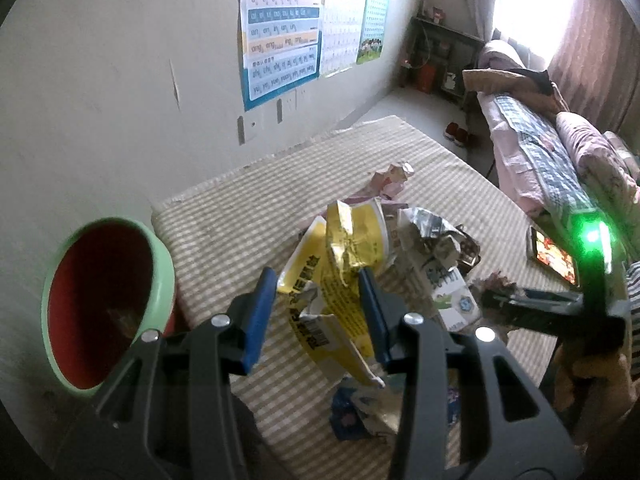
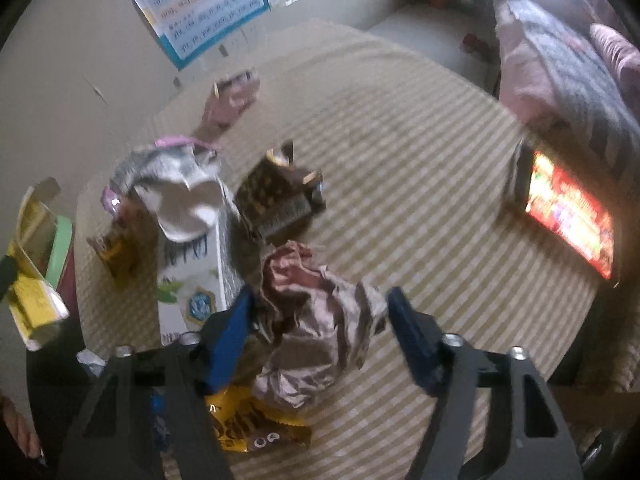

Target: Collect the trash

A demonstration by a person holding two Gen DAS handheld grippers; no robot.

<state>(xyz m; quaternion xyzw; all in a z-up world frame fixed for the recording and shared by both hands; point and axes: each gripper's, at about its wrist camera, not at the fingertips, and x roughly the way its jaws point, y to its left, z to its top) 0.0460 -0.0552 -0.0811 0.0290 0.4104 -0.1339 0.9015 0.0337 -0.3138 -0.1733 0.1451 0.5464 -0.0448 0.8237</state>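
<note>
Left claw (image 1: 320, 312): we see it approx. half open, blue pads either side of the yellow box (image 1: 348, 248); right pad looks to touch it, left pad apart. Can't tell if it grips.
Yellow box: torn, crumpled, flaps loose; between the pads, above the striped mat (image 1: 240, 216). In right view it shows at far left edge (image 2: 32, 280).
Right claw (image 2: 320, 320): wide open, pads astride a crumpled pink-brown wrapper (image 2: 316, 316); left pad at the wrapper's edge, right pad apart. Holds nothing we can see.
Milk carton (image 2: 192, 280): white w/ green print, top torn open, just left of the wrapper, upright-ish.
Brown box (image 2: 276, 192): dark, patterned, behind the wrapper.
Yellow candy bag (image 2: 248, 428): flat on mat, under right claw.
Bin (image 1: 104, 304): green rim, red inside, left of mat, by the wall.
Phone (image 2: 568, 204): screen lit, at mat's right edge.
Wall charts (image 1: 280, 28): on the wall behind.
Bed (image 1: 540, 140): bedding piled, far right.
</note>
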